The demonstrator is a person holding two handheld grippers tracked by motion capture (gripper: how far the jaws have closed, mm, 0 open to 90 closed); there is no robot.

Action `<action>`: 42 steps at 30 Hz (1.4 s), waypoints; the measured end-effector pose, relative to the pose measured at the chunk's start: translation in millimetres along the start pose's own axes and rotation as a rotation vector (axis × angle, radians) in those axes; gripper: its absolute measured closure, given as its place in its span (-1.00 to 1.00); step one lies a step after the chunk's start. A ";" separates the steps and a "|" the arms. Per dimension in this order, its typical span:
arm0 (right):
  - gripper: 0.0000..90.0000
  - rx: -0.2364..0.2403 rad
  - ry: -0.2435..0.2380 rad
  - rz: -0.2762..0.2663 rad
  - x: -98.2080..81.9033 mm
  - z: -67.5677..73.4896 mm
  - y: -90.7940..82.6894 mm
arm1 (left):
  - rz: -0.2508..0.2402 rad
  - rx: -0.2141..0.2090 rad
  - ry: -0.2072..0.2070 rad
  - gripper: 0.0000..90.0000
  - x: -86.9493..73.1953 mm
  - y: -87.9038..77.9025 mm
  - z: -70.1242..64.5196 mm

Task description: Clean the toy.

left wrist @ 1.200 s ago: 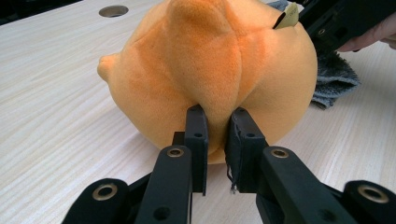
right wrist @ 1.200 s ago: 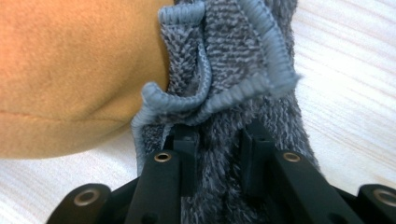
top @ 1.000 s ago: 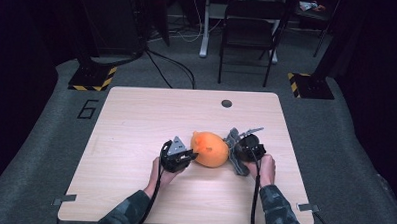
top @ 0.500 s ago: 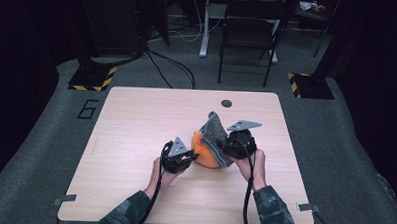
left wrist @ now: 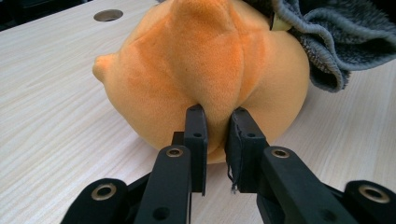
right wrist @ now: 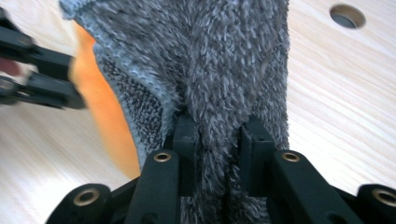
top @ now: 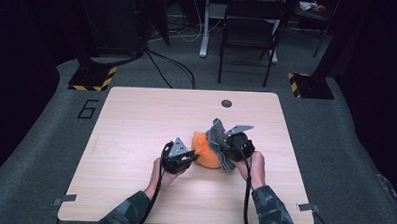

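- Orange plush toy sits on the wooden counter, toward the person's side, between the two hands.
- Left hand-held gripper is clenched on a fold of the toy's orange fabric, jaws nearly together.
- Right hand-held gripper grasps the fuzzy grey cloth, its pile bunched between the jaws.
- Grey cloth stands lifted and draped against the toy's right side, touching it.
- Round hole shows at the counter's far edge.
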State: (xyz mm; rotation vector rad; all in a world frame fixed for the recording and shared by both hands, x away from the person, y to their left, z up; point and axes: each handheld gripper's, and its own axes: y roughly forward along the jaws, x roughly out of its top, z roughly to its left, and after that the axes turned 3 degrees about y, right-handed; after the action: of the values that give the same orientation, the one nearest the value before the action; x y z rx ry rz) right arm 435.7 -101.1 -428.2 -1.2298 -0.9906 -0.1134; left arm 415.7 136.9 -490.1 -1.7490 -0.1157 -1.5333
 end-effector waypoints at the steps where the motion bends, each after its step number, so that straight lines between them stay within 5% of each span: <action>1: 0.60 -0.008 0.012 0.010 -1.2 -2.2 0.8 | 0.003 -0.004 0.001 0.76 0.0 -0.3 0.4; 15: 0.59 -0.026 0.148 0.169 -34.5 -46.3 34.8 | 0.005 0.006 0.008 0.76 -1.1 -1.0 1.6; 19: 0.59 -0.068 0.108 0.180 -33.0 -43.4 36.4 | 0.003 0.000 0.001 0.76 -1.6 -0.8 2.3; 22: 0.59 -0.074 0.129 0.211 -39.6 -45.1 45.2 | 0.006 0.006 0.000 0.76 -1.9 -1.3 2.8; 27: 0.61 -0.075 0.139 0.204 -36.1 -46.7 38.8 | 0.007 0.011 -0.004 0.75 -2.6 -1.5 3.9; 31: 0.61 -0.091 0.144 0.105 -24.3 -53.1 10.9 | 0.008 0.009 -0.010 0.75 -3.0 -1.8 4.5; 37: 0.61 0.011 0.134 -0.048 -2.3 -37.6 -29.9 | 0.002 0.014 -0.002 0.74 -1.7 0.0 4.7; 40: 0.61 0.070 0.082 -0.013 1.4 -21.3 -23.0 | 0.003 0.012 -0.004 0.73 -1.9 -0.1 4.8; 42: 0.61 0.052 0.047 0.031 0.1 -11.5 -9.9 | 0.005 0.010 0.000 0.69 -2.0 -0.3 4.9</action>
State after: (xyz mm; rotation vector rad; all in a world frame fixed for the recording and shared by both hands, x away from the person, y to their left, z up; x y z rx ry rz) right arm 436.7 -114.3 -420.8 -1.1898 -0.9279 -0.0913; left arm 418.9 140.8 -491.4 -1.7399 -0.1191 -1.5270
